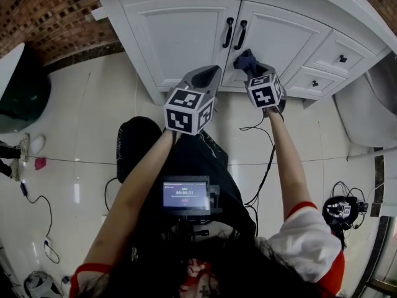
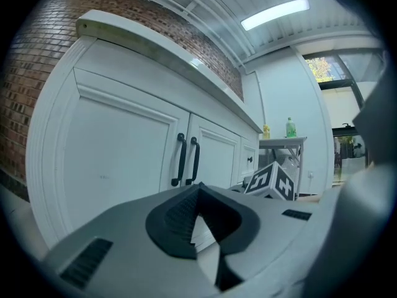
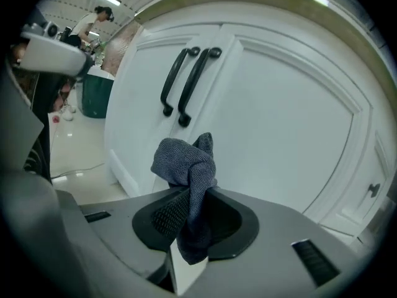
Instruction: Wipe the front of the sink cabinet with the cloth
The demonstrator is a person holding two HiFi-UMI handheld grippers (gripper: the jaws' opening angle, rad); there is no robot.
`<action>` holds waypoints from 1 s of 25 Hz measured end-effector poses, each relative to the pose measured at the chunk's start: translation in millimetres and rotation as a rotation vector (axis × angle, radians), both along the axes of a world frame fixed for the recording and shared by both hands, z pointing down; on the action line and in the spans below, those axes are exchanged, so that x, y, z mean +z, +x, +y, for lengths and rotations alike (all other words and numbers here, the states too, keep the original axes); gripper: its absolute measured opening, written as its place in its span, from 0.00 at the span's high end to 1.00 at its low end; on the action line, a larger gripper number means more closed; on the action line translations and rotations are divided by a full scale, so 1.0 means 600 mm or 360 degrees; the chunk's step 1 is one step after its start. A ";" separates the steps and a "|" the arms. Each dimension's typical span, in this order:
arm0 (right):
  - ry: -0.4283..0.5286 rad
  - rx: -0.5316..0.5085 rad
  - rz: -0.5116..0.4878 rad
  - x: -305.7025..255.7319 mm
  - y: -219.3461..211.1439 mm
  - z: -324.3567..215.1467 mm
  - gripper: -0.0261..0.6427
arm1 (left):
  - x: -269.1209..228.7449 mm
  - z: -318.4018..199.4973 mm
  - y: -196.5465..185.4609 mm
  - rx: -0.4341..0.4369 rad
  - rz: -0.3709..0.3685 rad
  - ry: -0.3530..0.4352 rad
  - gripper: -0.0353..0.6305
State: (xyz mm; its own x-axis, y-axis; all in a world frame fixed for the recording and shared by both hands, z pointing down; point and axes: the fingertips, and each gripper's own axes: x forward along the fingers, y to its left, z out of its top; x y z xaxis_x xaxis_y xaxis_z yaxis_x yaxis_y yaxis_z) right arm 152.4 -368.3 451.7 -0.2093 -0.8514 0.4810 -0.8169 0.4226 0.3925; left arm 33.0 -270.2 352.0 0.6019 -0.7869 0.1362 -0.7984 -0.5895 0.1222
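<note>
Cloth (image 3: 186,160) clamped in right claw (image 3: 187,198), near cabinet door (image 3: 279,135).

The cabinet (image 1: 180,36) walls off twelve o'clock, its two door handles (image 1: 228,33) jutting out. Open floor (image 1: 87,117) lies at nine o'clock; cables (image 1: 267,169) trail at four o'clock.

Grey grippers (image 1: 213,72) (image 1: 249,62), marker cubes (image 1: 188,110), red-cuffed white sleeves (image 1: 304,231)
</note>
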 end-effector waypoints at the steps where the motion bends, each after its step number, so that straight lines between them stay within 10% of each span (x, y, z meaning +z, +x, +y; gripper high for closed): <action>1: -0.0032 0.0004 0.0009 0.021 0.000 0.001 0.83 | 0.005 0.000 0.001 0.0001 -0.0008 -0.0005 0.89; 17: -0.0422 0.0112 0.0075 0.252 0.022 0.008 0.83 | 0.053 0.003 0.018 0.0026 -0.0035 -0.0100 0.89; 25: -0.0160 0.0065 -0.0059 0.093 0.049 0.003 0.83 | 0.021 0.001 0.042 0.0087 -0.0068 -0.0019 0.89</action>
